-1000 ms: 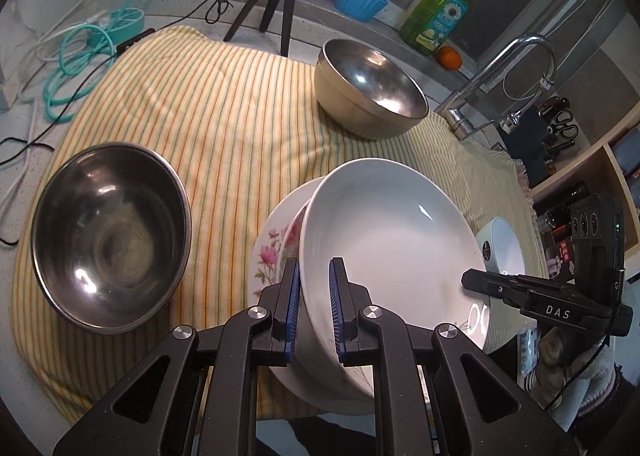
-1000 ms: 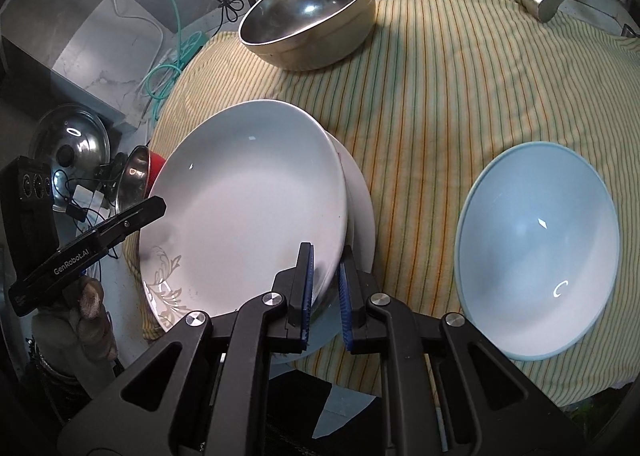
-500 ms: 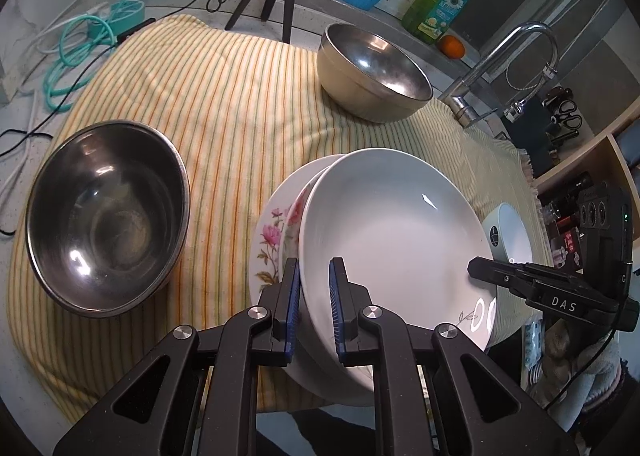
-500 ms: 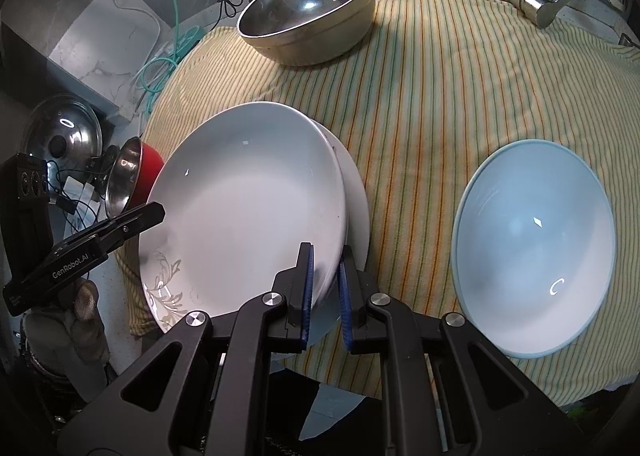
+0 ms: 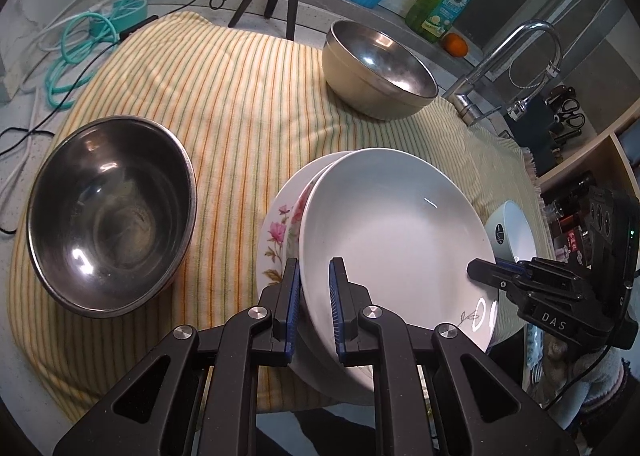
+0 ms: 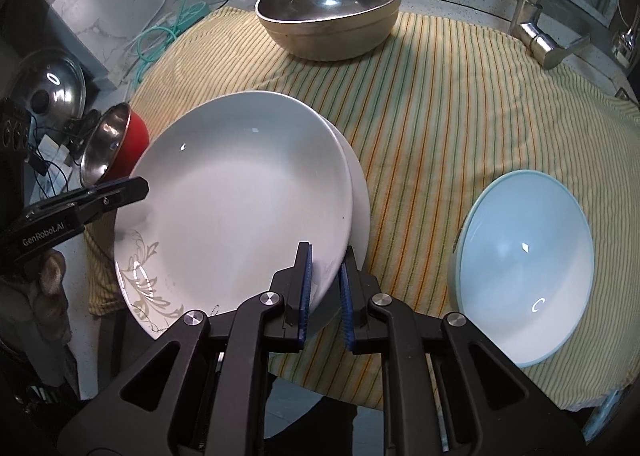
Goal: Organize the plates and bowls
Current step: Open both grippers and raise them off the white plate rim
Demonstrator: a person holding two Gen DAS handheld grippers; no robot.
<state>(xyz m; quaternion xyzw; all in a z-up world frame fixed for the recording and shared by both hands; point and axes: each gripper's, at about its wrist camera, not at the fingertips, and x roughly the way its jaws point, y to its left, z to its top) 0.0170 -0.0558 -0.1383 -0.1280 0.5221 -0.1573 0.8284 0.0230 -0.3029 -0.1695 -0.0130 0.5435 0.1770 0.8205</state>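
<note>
Both tools are clamping the white plate (image 5: 384, 223) at opposite rim edges: the left tool (image 5: 314, 310) and the right tool (image 6: 325, 294). The plate is sitting tilted on the floral plate (image 5: 282, 228), over the striped cloth (image 5: 240, 95) on the tabletop

Your left gripper (image 5: 314, 310) was matte black with blue pads and silver screws — "GenRobot.AI" along its side; your right gripper (image 6: 324, 294) matched it, lettered "DAS".
</note>
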